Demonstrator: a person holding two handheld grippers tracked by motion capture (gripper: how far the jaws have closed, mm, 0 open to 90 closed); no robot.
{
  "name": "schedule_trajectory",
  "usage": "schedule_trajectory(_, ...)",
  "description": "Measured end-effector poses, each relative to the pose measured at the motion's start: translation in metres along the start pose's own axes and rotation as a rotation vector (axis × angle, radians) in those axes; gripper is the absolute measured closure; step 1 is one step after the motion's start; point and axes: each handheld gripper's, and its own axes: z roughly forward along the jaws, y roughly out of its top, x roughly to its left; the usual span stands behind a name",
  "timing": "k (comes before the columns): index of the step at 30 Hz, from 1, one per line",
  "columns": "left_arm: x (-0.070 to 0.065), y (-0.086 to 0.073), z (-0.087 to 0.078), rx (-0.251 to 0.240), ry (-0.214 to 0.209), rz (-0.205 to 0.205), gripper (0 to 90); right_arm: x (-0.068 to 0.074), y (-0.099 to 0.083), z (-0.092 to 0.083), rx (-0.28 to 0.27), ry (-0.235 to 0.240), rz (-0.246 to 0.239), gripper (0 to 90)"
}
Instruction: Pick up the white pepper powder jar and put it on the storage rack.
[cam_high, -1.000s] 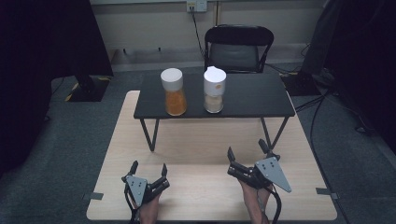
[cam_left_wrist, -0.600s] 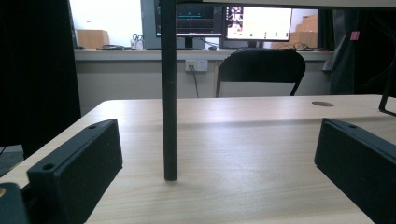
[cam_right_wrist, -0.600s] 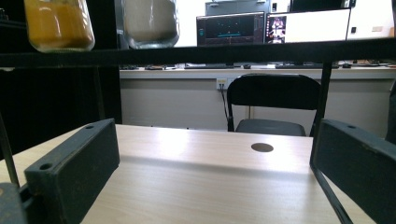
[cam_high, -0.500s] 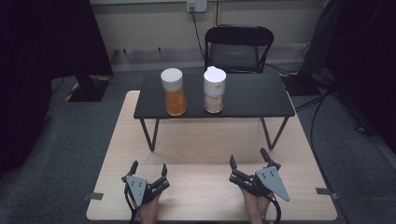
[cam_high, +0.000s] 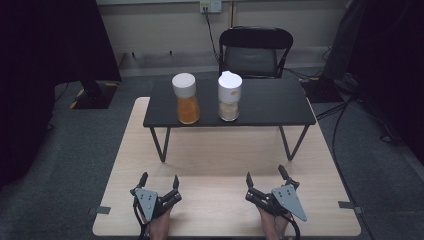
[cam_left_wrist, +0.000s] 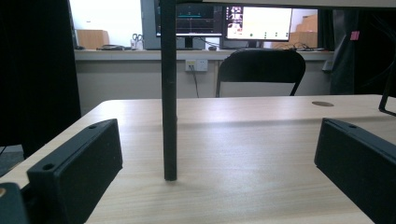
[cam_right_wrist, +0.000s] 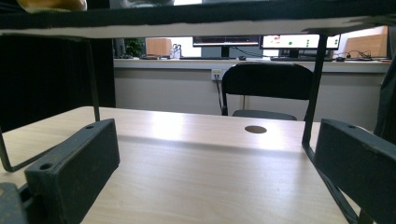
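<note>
Two clear jars with white lids stand on a low black table (cam_high: 270, 107). The left jar (cam_high: 186, 100) holds orange contents and the right jar (cam_high: 229, 97) holds pale beige contents. My left gripper (cam_high: 160, 178) rests open near the wooden table's front edge, nothing between its jaws. My right gripper (cam_high: 265, 173) sits open to its right, also empty. In the left gripper view, the open left gripper (cam_left_wrist: 217, 140) faces a black table leg (cam_left_wrist: 169, 93). In the right gripper view, the open right gripper (cam_right_wrist: 217, 140) looks under the black tabletop (cam_right_wrist: 187, 21).
The low black table stands on a light wooden table (cam_high: 220, 155) on thin wire legs (cam_high: 158, 142). A black folding chair (cam_high: 255, 50) sits behind it. Cables (cam_high: 345, 110) run over the grey floor at the right. A wall outlet (cam_high: 210, 6) is at the back.
My right gripper has drifted slightly back toward the near edge of the wooden table. The left gripper and both jars have stayed put.
</note>
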Motion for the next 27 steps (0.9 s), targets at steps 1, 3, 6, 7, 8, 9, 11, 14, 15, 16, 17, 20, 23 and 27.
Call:
schedule_trajectory(1,0.0,0.0,0.0,0.0,0.0,0.0,0.2,0.0,-0.002,0.0,0.002,-0.001,-0.004,0.0)
schedule_trajectory(3,0.0,0.0,0.0,0.0,0.0,0.0,0.2,0.001,-0.004,-0.001,0.009,-0.007,-0.01,0.0)
schedule_trajectory(6,0.0,0.0,0.0,0.0,0.0,0.0,0.2,0.001,-0.008,-0.001,0.01,-0.015,-0.015,0.0)
schedule_trajectory(7,0.0,0.0,0.0,0.0,0.0,0.0,0.2,0.001,-0.009,-0.002,0.013,-0.017,-0.015,0.0)
schedule_trajectory(8,0.0,0.0,0.0,0.0,0.0,0.0,0.2,0.001,-0.011,-0.002,0.014,-0.018,-0.016,0.0)
schedule_trajectory(9,0.0,0.0,0.0,0.0,0.0,0.0,0.2,0.001,-0.012,-0.002,0.017,-0.018,-0.015,0.0)
schedule_trajectory(11,0.0,0.0,0.0,0.0,0.0,0.0,0.2,0.001,-0.014,-0.003,0.021,-0.02,-0.014,0.0)
schedule_trajectory(14,0.0,0.0,0.0,0.0,0.0,0.0,0.2,0.001,-0.017,-0.004,0.025,-0.023,-0.009,0.0)
schedule_trajectory(15,0.0,0.0,0.0,0.0,0.0,0.0,0.2,0.001,-0.018,-0.005,0.025,-0.023,-0.008,0.0)
schedule_trajectory(16,0.0,0.0,0.0,0.0,0.0,0.0,0.2,0.001,-0.019,-0.005,0.026,-0.023,-0.007,0.0)
schedule_trajectory(17,0.0,0.0,0.0,0.0,0.0,0.0,0.2,0.001,-0.02,-0.005,0.026,-0.024,-0.006,0.0)
schedule_trajectory(20,0.0,0.0,0.0,0.0,0.0,0.0,0.2,0.001,-0.022,-0.005,0.031,-0.025,-0.004,0.0)
schedule_trajectory(23,0.0,0.0,0.0,0.0,0.0,0.0,0.2,0.0,-0.024,-0.005,0.042,-0.022,0.001,0.0)
schedule_trajectory(27,0.0,0.0,0.0,0.0,0.0,0.0,0.2,0.001,-0.026,-0.002,0.051,-0.019,0.009,0.0)
